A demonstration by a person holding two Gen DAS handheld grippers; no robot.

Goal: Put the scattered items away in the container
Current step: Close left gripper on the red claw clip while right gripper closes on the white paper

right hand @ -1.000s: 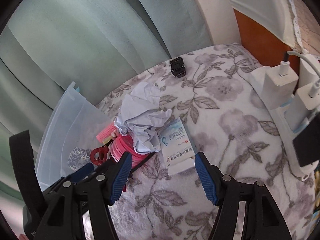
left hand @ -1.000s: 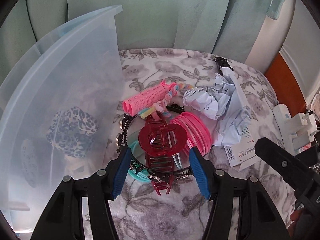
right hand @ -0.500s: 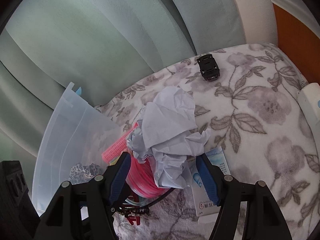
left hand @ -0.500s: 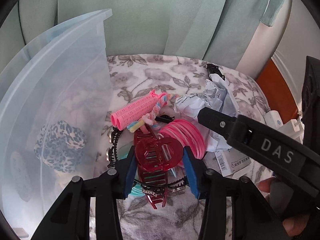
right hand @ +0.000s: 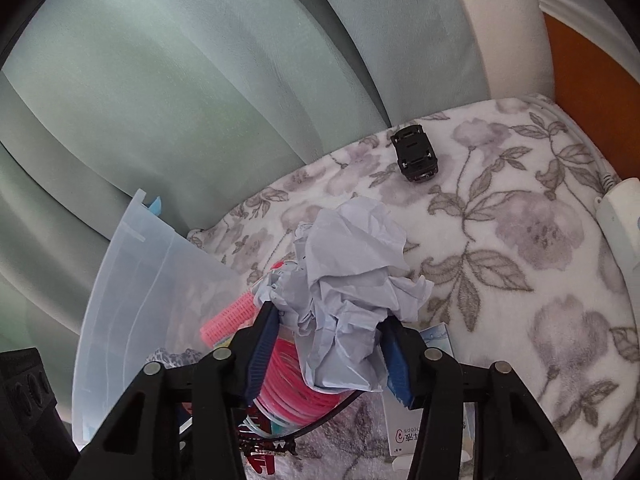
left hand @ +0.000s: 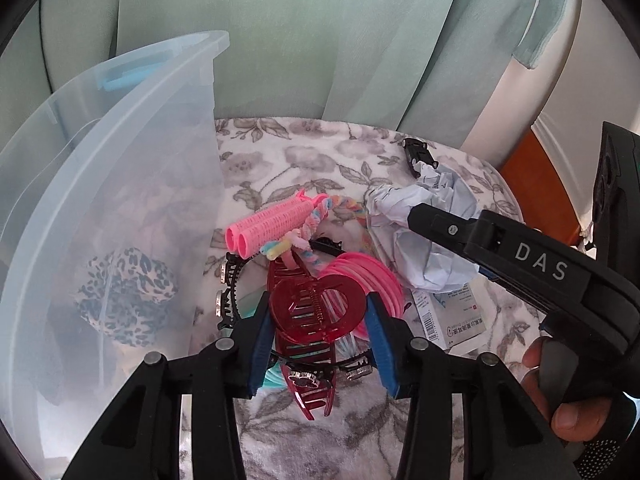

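Since the loose items lie heaped beside the container (left hand: 120,184), I work both grippers at once, one item each.

Item 1: left gripper (left hand: 318,334). Partly closed, blue pads against either side of the red hair claw (left hand: 312,312), which sits on top of the heap; I judge the claw gripped across its round body so it lifts clear of the pink bangles (left hand: 372,280) and the black headband (left hand: 230,280) underneath.

Item 2: right gripper (right hand: 328,344). Its jaws are closing, with the crumpled paper (right hand: 352,280) between them; the pads already touch and dent the wad. Soft, so it should compress readily.

Item 3: container. Translucent plastic, standing just left of the heap on the floral blanket (right hand: 520,240); a leopard-print scrunchie (left hand: 124,296) shows through its wall, apparently inside.

Item 4: still loose. Pink hair rollers (left hand: 268,228), pastel braided tie (left hand: 316,220), a small printed box (left hand: 452,312) partly under the paper, and a black clip (right hand: 414,152) well apart, near the curtain (right hand: 200,80).

Item 5: white power strip (right hand: 620,220) at the blanket's edge; I judge it no part of the tidying.
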